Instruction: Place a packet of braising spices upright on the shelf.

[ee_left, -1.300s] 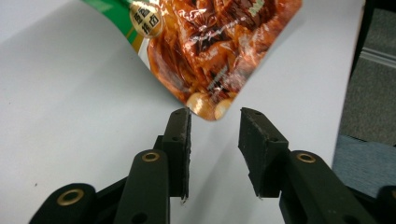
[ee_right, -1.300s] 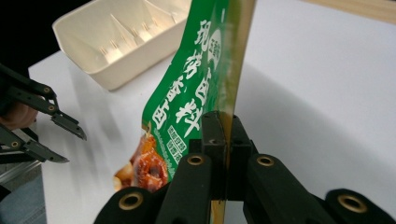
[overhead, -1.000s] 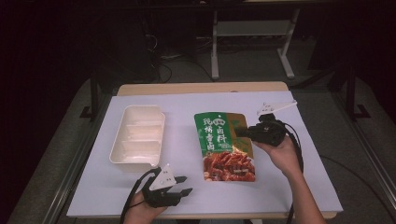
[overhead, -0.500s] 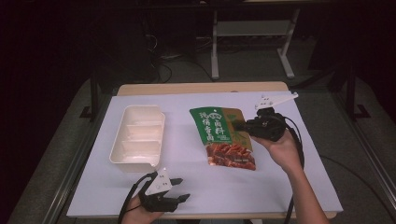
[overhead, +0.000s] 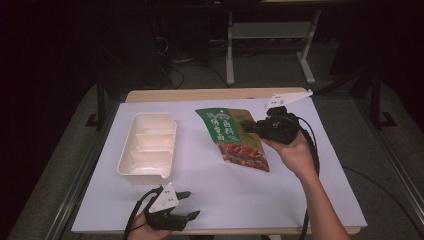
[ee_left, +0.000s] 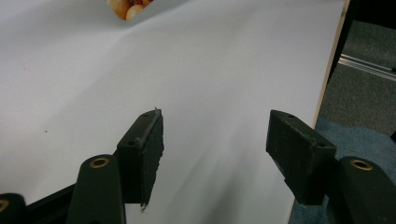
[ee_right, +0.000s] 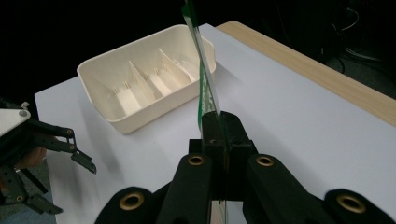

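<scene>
Snack pouch (overhead: 234, 137) now lifted off the white table cover (overhead: 280, 195) and tilted, pinched at its edge by the tightly closed right gripper (overhead: 252, 127). Near the front edge, left gripper (overhead: 187, 206) just spread wider, holding nothing. Probably headed for the divided tray (overhead: 148, 146).

Wide bare desk (overhead: 300, 190) lies between both claws; the divided tray (overhead: 147, 145) blocks the left side, well apart.

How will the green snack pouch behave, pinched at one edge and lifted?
The pouch is probably light and fairly flat: the right gripper holds it by one edge. Its glossy film may slip. It likely flexes, hanging tilted over the white sheet.
</scene>
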A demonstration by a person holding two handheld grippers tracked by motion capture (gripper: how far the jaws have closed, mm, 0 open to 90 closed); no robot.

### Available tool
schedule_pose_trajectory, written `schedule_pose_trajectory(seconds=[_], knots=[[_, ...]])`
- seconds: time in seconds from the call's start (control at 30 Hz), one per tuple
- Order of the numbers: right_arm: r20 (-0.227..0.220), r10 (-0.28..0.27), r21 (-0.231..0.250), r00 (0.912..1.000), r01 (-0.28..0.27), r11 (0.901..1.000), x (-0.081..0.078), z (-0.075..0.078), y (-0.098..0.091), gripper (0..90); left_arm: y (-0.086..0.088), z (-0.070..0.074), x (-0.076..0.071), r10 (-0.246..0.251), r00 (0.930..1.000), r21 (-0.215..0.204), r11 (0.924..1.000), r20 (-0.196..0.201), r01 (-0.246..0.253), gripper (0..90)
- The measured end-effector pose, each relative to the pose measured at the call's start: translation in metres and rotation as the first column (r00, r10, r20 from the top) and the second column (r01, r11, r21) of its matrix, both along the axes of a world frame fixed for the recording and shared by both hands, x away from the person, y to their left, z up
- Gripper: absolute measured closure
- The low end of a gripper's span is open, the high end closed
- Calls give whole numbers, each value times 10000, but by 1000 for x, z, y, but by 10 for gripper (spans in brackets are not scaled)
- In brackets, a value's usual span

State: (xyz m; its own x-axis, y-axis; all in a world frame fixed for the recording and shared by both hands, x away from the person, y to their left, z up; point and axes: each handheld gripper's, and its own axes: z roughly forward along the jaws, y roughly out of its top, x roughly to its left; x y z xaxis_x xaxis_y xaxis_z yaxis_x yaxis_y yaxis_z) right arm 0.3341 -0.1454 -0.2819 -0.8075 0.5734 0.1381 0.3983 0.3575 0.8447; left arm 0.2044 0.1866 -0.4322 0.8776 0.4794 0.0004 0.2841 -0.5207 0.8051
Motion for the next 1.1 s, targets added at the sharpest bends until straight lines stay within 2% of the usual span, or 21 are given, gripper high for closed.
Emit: schedule_pose_trajectory(seconds=[0.17,0.33,0.63,0.9,0.97,1.1], knots=[[120,74,60,9999,-74,10000,1,6,8,900,0,0,-2,-24,10000,-130,9999,91,26,329],[323,244,49,9992,-246,9997,5,11,24,900,1,2,-5,-79,9996,-145,9999,288,83,308],[356,319,73,9989,-322,9995,11,15,44,900,-1,0,-6,-11,9999,-297,9996,149,15,252],[384,396,57,9985,-399,9992,16,21,61,900,1,1,-8,-18,9997,-253,9997,256,24,239],[480,471,47,9977,-474,9989,18,25,68,900,3,2,-8,-41,9992,-190,9998,400,49,233],[509,504,14,9974,-506,9987,21,30,74,900,4,2,-8,15,9993,-232,9997,383,-6,227]])
